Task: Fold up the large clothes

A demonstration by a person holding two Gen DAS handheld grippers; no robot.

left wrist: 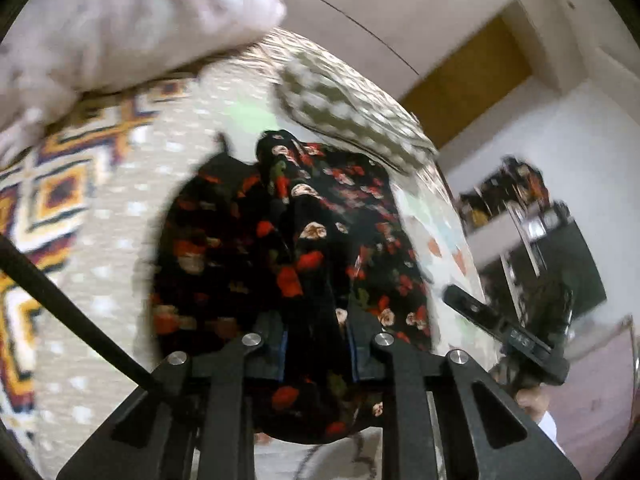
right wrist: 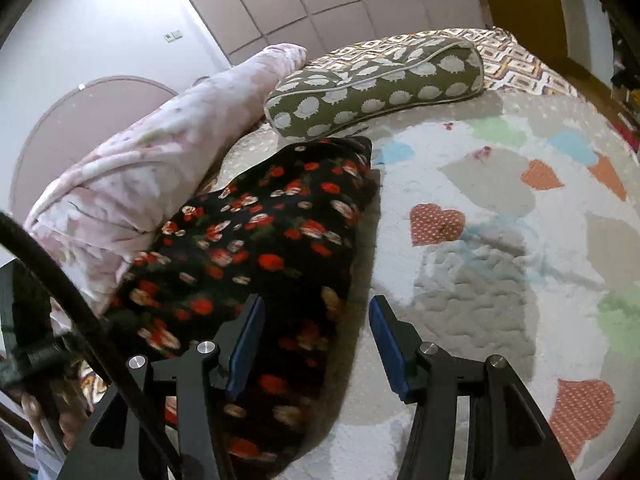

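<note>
A bed [right wrist: 500,240] under a pale quilt sewn with coloured hearts fills both views, a rolled pink blanket [right wrist: 160,152] along one side and an olive spotted pillow [right wrist: 376,84] near the head. On the quilt, between blanket and open bedspread, lies the black floral garment [right wrist: 256,248], bunched lengthwise with one end close below the pillow. The left hand-held gripper [left wrist: 316,344] has its jaws drawn narrow with a gather of the floral cloth pinched between them, the fabric draping away toward the pillow. The right hand-held gripper [right wrist: 316,344] stands with jaws apart and holds nothing; its left finger [right wrist: 248,340] overlaps the garment's near edge, while the other is over bare quilt. The cloth looks thin, soft and light, likely to sag and slide rather than keep a crease. A sound hold would be at a hem or corner, one in each gripper, so the piece can be spread flat before folding.
</note>
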